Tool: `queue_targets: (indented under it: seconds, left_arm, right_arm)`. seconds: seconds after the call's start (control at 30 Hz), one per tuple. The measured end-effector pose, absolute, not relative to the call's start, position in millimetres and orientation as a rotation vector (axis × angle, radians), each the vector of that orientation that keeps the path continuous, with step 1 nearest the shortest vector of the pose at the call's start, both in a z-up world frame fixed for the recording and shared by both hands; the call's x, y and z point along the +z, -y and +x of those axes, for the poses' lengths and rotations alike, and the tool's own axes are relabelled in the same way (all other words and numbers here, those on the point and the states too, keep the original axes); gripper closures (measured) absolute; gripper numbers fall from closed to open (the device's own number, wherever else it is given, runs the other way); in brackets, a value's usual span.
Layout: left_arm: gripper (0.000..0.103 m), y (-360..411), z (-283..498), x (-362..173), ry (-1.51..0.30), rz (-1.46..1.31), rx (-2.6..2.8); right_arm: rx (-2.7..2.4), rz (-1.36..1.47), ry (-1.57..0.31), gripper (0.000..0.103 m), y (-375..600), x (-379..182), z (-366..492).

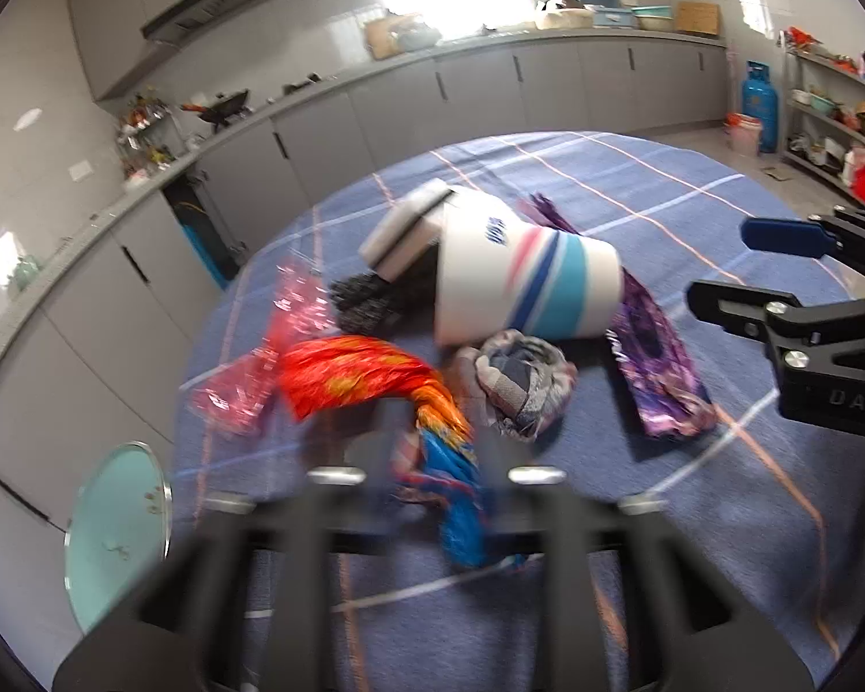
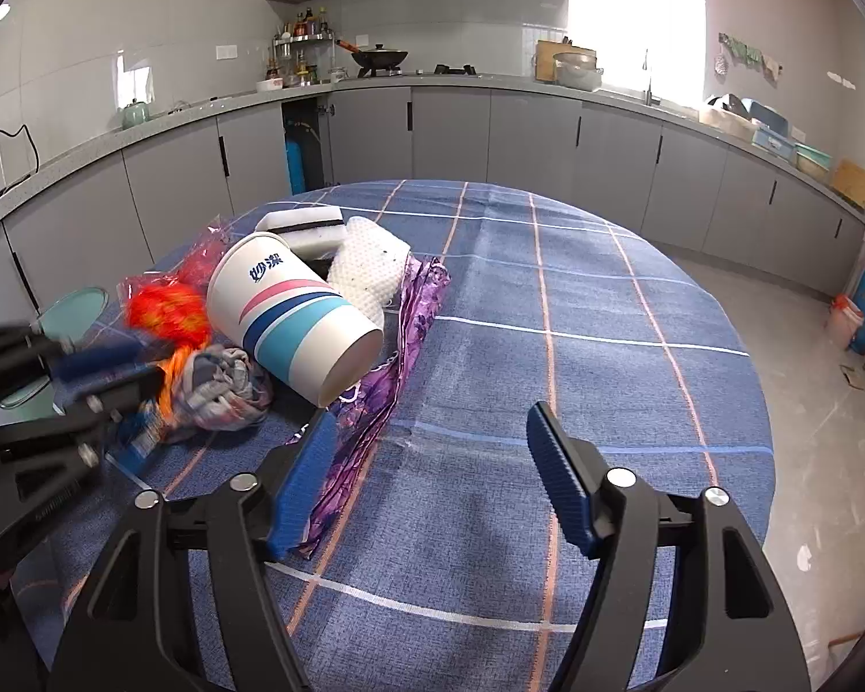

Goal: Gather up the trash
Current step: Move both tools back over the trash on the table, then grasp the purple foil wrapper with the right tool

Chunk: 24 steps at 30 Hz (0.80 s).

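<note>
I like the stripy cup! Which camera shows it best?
The right wrist view: the cup is sharp there, lying on its side, with its writing and open mouth showing. In the left wrist view the cup is blurred, its mouth not showing.

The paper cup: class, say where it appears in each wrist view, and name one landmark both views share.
Left wrist: the paper cup lies on its side at centre, mouth toward the right.
Right wrist: the cup lies left of centre, mouth toward the lower right.
Shared landmark: the purple wrapper beside the cup's mouth.
</note>
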<state>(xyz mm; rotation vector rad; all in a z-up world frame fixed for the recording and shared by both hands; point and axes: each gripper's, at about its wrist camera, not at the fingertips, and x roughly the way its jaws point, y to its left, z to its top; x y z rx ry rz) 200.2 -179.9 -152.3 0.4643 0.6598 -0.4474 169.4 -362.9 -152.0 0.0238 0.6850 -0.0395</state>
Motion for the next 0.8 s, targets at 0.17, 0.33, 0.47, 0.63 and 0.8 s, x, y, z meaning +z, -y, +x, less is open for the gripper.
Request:
queue_targets:
  seconds: [0.17, 0.33, 0.47, 0.63, 0.8]
  left_arm:
    - [0.102, 175.4, 189.0, -141.6, -0.618, 0.474, -0.442]
    - [0.102, 158.3, 181.4, -115.7, -0.560, 0.445, -0.416]
    - [0.102, 141.7, 180.1, -97.9, -0.522, 0.420, -0.393]
    - [0.102, 125.6, 185.7, -86.0, -0.498, 0.398, -0.365]
    - [0.102, 118.0, 193.6, -81.9, -0.495, 0.386, -0.352]
  right_arm:
    - [-0.034, 0.039, -0.690, 0.034, 363.0, -149.9, 170.0]
    - [-0.021, 0.042, -0.730, 0.034, 349.2, -154.6, 184.3]
    - [-0.022, 0.061, -0.817, 0.036, 341.7, -167.1, 200.2]
    - [0.003, 0.090, -0.881, 0.078, 344.1, -178.5, 205.3]
    - [0.024, 0.097, -0.876, 0.100, 344.1, -177.0, 203.3]
